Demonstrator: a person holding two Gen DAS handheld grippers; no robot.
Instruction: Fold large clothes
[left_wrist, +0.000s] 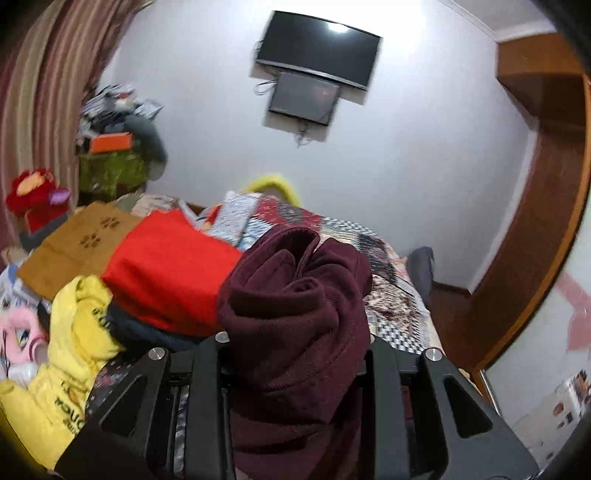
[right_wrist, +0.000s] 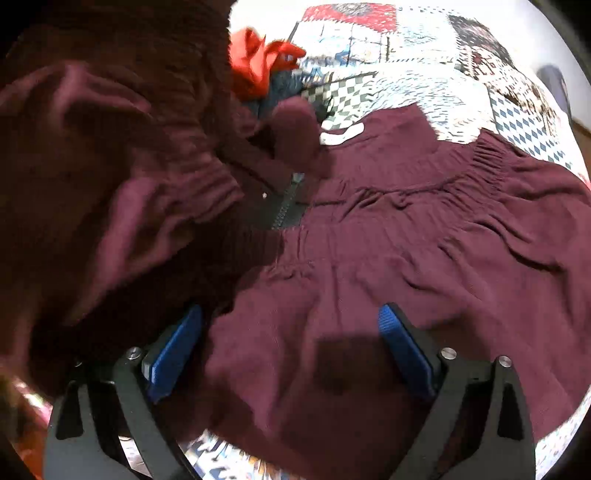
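We see the left gripper (left_wrist: 295, 354) clenched on a bunched, ribbed maroon garment (left_wrist: 295, 295); right gripper (right_wrist: 291, 347) released above its crinkled folds.

Maroon garment (right_wrist: 406, 240) is bunching up ahead of my left fingers; red cloth (left_wrist: 166, 273) and yellow jacket (left_wrist: 74, 350) are crowding leftward; patterned bedspread (right_wrist: 424, 74) beyond is lying bare.
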